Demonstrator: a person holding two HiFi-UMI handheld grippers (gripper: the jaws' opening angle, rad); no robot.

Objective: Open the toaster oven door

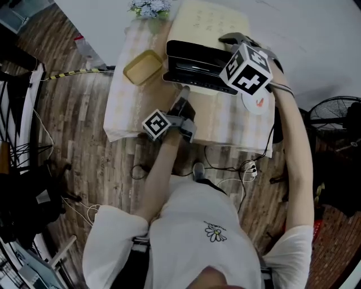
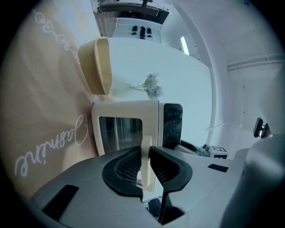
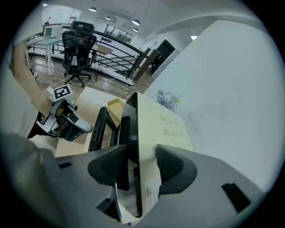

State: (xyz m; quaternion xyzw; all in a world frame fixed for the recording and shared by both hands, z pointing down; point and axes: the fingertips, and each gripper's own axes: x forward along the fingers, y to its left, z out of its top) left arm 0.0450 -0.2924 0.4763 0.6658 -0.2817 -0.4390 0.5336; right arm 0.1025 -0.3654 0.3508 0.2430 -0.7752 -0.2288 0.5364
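The left gripper [image 2: 145,151] has its ribbed black fingers [image 2: 124,167] clamped on the slim cream handle [image 2: 147,178] of the toaster oven door [image 2: 120,129], the pads pressing flat against both faces of the bar; the right gripper [image 3: 140,158] has its fingers [image 3: 173,165] spread wider and closed across the top edge of the toaster oven [image 3: 164,129], one pad on the smooth cream top panel, the other against the black front rim. The toaster oven [image 1: 208,22] stands at the back of a table [image 1: 127,121] covered with a pale checked cloth, close to a white wall; its boxy body is cream with faint print on top; the door [image 1: 194,76] hangs part-way open, a cream frame around a dark glass pane outside, black inside. Just beside the oven lies a shallow rounded yellow tub [image 1: 144,66], nothing visible in it; behind the tub stands a small bunch of pale flowers [image 1: 149,7]; a flat white disc [image 1: 256,103] with a red mark lies on the cloth under the right arm.
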